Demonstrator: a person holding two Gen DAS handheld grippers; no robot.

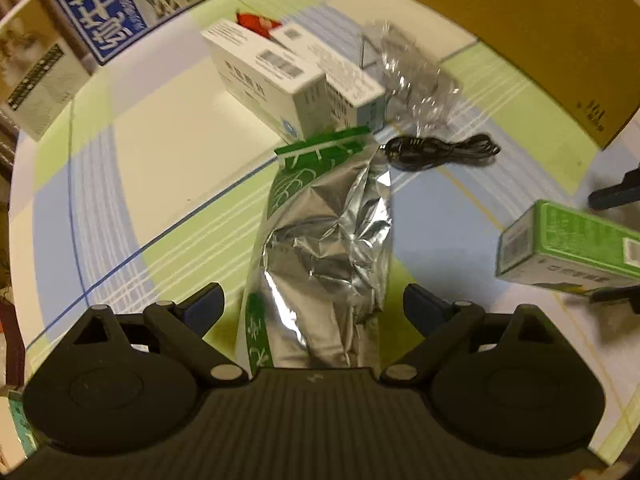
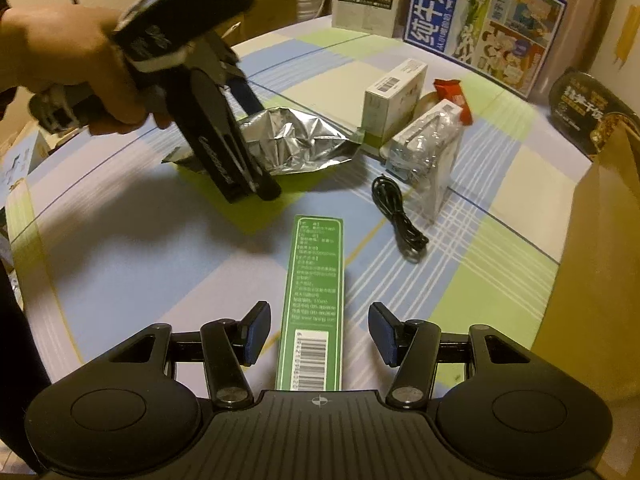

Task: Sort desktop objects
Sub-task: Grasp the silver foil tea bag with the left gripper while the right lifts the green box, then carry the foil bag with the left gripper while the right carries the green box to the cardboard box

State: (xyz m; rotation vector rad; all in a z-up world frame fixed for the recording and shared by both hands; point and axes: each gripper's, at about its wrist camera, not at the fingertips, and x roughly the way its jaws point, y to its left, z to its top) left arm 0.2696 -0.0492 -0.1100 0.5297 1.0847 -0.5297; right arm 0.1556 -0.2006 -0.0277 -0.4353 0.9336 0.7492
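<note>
Blue carton reads "纯牛奶" — other print too blurred.

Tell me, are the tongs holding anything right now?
No, nothing yet. The left tongs are open around the near end of the silver foil bag, and the right tongs are open around the near end of the green box, with gaps showing.

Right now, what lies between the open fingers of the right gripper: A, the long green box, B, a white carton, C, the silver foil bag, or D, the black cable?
A: in the right wrist view the long green box lies lengthwise between the spread fingers of the right gripper, barcode end nearest the camera.
</note>
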